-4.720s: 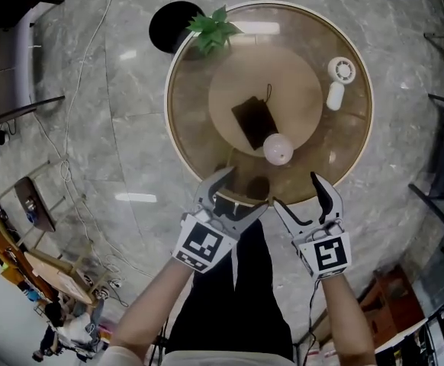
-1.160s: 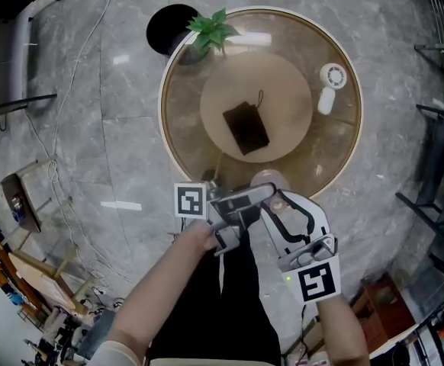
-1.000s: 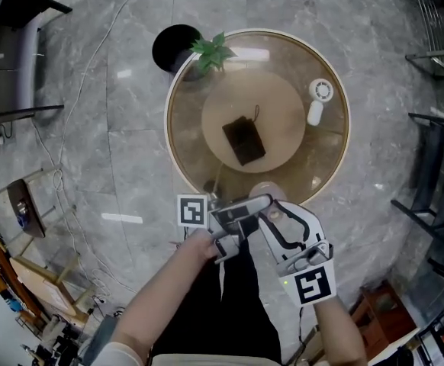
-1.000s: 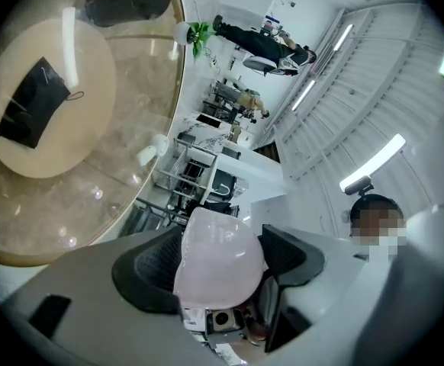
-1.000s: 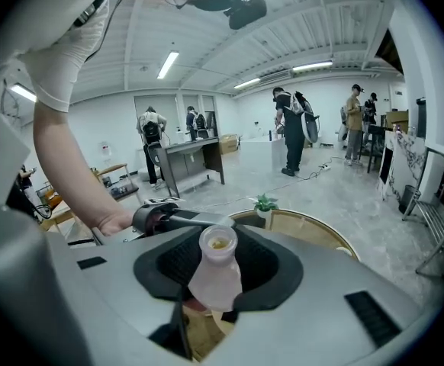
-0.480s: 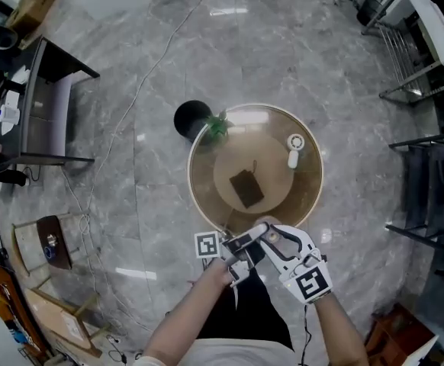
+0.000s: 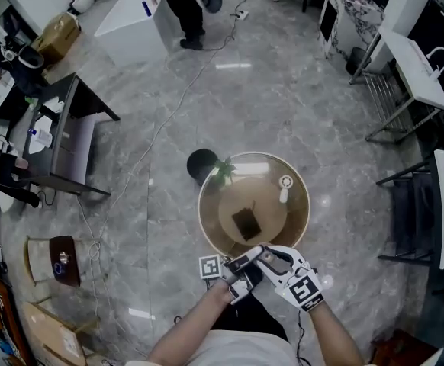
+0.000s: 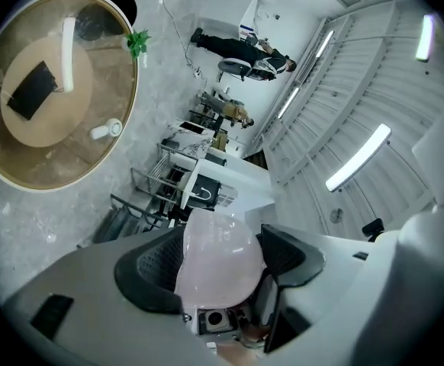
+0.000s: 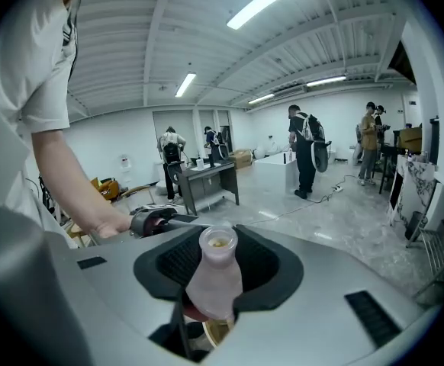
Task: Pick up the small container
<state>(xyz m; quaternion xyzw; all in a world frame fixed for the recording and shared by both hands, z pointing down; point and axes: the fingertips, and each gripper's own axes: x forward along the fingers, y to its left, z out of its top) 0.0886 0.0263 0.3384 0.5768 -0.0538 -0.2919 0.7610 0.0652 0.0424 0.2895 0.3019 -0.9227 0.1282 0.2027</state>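
Note:
The small container (image 8: 218, 254) is a pale pink, round-bodied bottle with a narrow open neck (image 9: 216, 269). It hangs high above the round glass table (image 7: 204, 212), held between both grippers. My left gripper (image 8: 220, 242) is shut on its rounded body. From the other side, my right gripper (image 9: 216, 273) is shut on its neck. In the head view the two grippers meet in front of my body, the left gripper (image 7: 241, 271) beside the right gripper (image 7: 277, 261), just below the table's near rim.
On the table lie a black pouch (image 7: 246, 222), a small white fan (image 7: 284, 183) and a green plant (image 7: 223, 171). A dark desk (image 7: 62, 139) stands at the left and white tables (image 7: 413, 67) at the right. A person (image 7: 184, 6) stands far off. A cable (image 7: 161, 120) crosses the marble floor.
The container has left the table and sits between both grippers, which were open at first. Grippers and camera have risen a lot; the table looks much smaller and farther below.

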